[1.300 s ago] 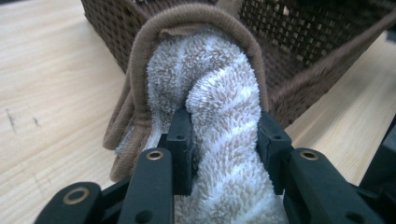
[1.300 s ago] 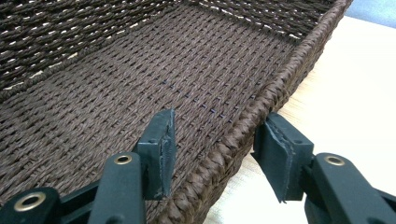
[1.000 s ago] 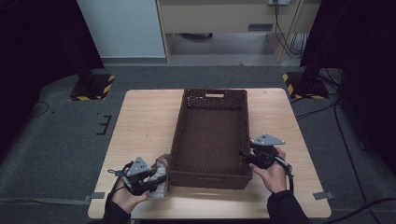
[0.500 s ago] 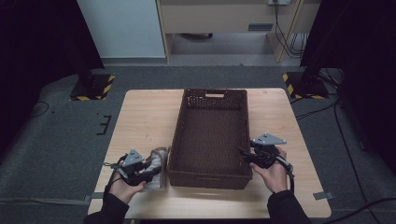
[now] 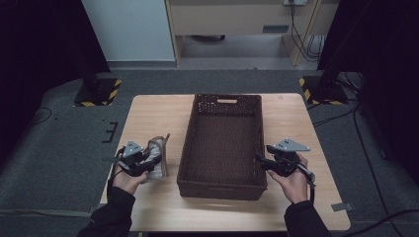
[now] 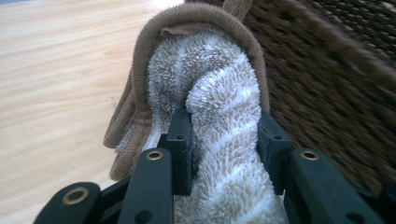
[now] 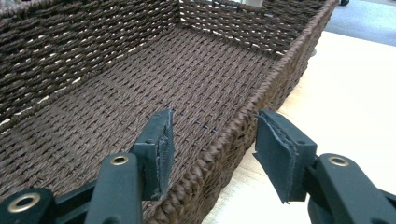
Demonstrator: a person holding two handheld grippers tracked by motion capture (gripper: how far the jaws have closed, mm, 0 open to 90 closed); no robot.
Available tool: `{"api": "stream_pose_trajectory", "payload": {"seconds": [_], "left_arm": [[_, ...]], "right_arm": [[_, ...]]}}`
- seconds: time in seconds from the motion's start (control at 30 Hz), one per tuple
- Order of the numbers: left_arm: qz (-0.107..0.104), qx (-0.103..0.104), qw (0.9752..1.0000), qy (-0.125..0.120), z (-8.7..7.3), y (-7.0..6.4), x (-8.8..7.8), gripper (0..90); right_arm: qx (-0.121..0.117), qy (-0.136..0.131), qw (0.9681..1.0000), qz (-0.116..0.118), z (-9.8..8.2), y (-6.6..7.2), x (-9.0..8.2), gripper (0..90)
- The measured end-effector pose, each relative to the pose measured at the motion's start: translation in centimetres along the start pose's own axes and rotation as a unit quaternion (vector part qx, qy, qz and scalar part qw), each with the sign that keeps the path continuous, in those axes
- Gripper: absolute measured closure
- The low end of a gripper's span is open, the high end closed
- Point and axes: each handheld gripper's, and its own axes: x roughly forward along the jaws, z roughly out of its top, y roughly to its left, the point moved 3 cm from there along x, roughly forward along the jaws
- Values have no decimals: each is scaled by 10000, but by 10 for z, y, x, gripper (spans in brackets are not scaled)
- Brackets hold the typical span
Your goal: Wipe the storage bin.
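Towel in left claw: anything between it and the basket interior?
Just the basket's own left wall. The towel, clamped in the left claw, sits outside that wall on the table and must clear the rim. The right claw straddles the opposite rim, jaws just opening.

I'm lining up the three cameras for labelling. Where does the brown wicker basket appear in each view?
High view: the basket lies mid-table, between the two hands.
Left gripper view: its woven wall fills the right side, behind the towel clamped in the jaws.
Right gripper view: its floor and rim stretch ahead; the open jaws straddle the near rim.
Shared landmark: the light wooden table.
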Motion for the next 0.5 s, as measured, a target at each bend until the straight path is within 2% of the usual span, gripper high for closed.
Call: {"api": "stream_pose_trajectory", "payload": {"seconds": [0.07,0.23,0.3,0.43,0.5], "left_arm": [[42,-73,10000,-9,3,6,4,630],[317,-184,9993,94,8,19,19,627],[419,-199,9987,187,6,25,25,626],[634,-102,9970,429,2,34,31,625],[678,-164,9965,455,-1,39,34,625]], "right_arm": [[27,-35,10000,-18,1,-1,-1,464],[62,-80,9999,-37,1,-4,-4,462],[78,-80,9999,-33,2,-5,-5,462],[119,-124,9998,-54,2,-8,-6,462],[141,-132,9998,-63,2,-10,-7,461]]}}
